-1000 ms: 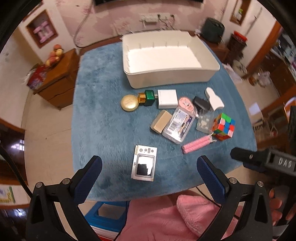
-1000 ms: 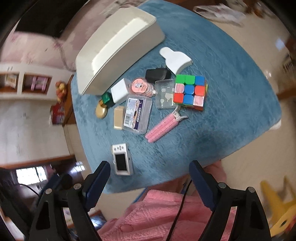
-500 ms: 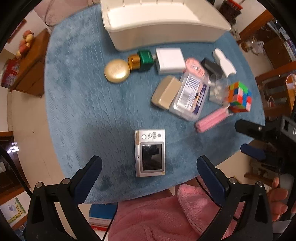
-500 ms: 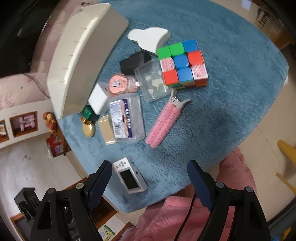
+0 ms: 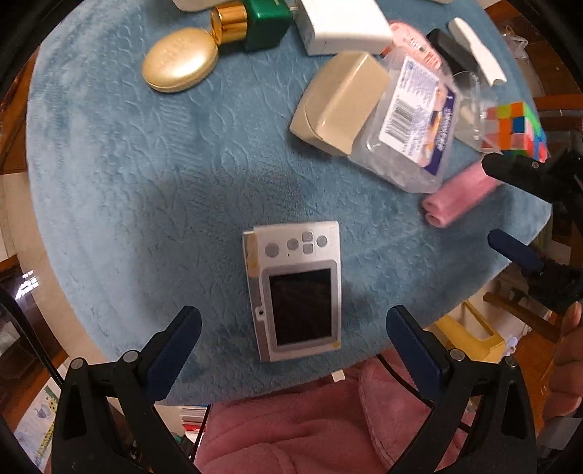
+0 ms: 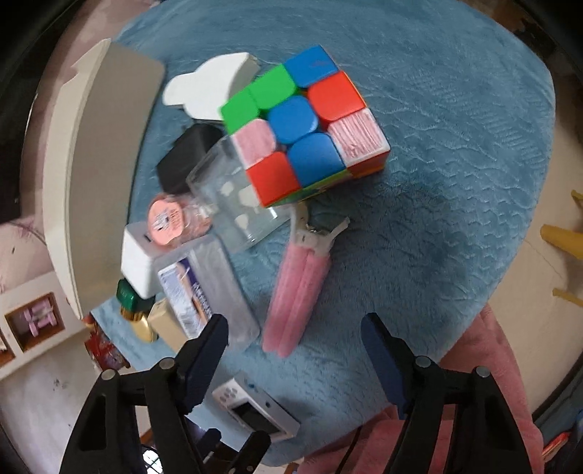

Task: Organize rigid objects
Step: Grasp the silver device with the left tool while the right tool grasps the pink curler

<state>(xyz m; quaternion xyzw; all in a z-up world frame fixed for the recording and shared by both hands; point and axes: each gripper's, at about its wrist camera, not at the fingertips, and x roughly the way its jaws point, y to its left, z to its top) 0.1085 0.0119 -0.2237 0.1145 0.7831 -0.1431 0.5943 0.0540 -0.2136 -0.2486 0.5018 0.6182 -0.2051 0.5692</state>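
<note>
Both grippers have dropped much closer to the blue plush cloth [image 5: 120, 175] than a second ago: the white storage bin [image 6: 98, 175] that then filled the top of the left wrist view has slid out of it, and now shows only as a pale wall along the left of the right wrist view. The left gripper [image 5: 293, 328] hangs with its fingers spread wide and empty, straddling the silver digital camera [image 5: 297, 291], which lies screen up near the cloth's near edge with bare cloth on both of its long sides. The right gripper [image 6: 295, 339] is likewise released and holds nothing; the near end of the pink hair clip [image 6: 297, 291] lies between its fingertips, though contact cannot be judged. The clip's metal hinge end lies just below the Rubik's cube [image 6: 306, 124], which stands against a small clear plastic box [image 6: 233, 204]. Left of the clip lies a clear labelled case [image 5: 411, 124], with a beige box [image 5: 339, 102] touching its side. Farther back lie a gold oval compact [image 5: 178, 60], a green and gold bottle [image 5: 251, 23], a white block [image 5: 342, 25], a pink round tin [image 6: 165, 220], a black object [image 6: 186, 156] and a white curved piece [image 6: 207, 87]. Open cloth lies left of the camera and to the right of the cube and clip, up to the cloth's edge; pink fabric [image 5: 291, 426] shows below the near edge.
</note>
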